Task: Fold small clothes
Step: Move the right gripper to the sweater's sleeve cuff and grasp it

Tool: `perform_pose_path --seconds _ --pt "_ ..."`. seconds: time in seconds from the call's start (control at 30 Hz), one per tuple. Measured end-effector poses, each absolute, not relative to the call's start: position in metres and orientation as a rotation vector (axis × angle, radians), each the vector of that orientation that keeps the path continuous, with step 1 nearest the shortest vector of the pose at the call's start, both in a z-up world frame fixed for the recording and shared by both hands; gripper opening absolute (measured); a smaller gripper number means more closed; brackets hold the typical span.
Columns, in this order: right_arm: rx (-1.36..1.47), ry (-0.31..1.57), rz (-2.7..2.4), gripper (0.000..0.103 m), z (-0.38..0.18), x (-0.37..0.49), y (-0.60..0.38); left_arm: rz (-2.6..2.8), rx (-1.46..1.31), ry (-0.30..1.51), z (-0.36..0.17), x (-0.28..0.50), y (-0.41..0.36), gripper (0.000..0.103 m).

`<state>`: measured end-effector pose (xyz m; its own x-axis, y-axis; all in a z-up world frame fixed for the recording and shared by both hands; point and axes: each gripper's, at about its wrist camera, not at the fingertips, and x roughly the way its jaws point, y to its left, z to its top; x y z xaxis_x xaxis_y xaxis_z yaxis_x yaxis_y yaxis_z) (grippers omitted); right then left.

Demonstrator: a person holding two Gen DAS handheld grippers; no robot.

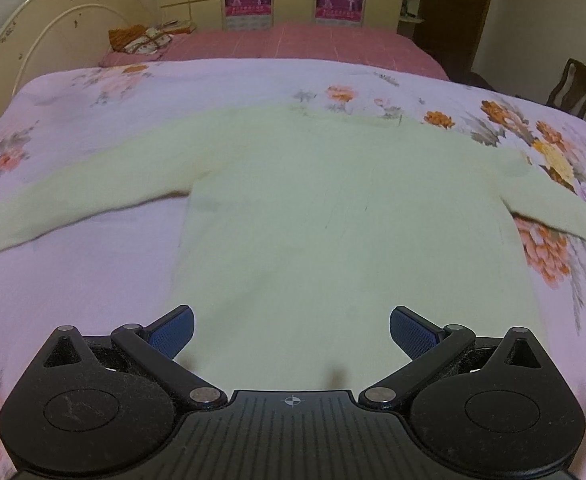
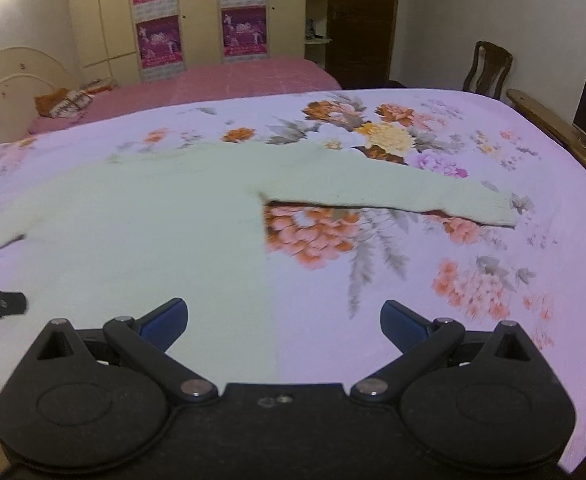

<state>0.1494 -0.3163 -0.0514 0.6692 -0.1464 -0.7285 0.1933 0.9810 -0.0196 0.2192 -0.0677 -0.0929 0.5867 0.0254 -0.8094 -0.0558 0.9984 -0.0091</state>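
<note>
A pale green sweater lies flat on the floral bedspread, both sleeves spread outward. The left tool hovers over the sweater's near hem, its blue-padded fingers wide apart, holding nothing. A pink bed stands behind.

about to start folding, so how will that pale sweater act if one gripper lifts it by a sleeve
The sweater looks like soft knit lying limp on the floral bedspread, so it will probably droop and trail. The right sleeve is long and thin, likely to stretch or dangle. It seems light, and fuzzy enough not to slip.
</note>
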Motion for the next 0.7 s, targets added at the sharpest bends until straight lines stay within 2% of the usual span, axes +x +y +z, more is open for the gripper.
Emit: perform_pose_path --seconds 0.3,0.53,0.7 --pt "0.169 0.809 -0.264 0.083 -0.076 0.200 -0.391 0.025 0.004 0.935 -0.108 0.283 -0.106 0.103" --pt "0.266 0.842 -0.360 0.074 -0.102 0.231 -0.464 0.025 0.026 0.941 -0.123 0.320 -0.136 0.103" --pt "0.298 0.865 -0.433 0.072 -0.119 0.247 -0.513 0.036 0.032 0.953 -0.135 0.340 -0.155 0.103"
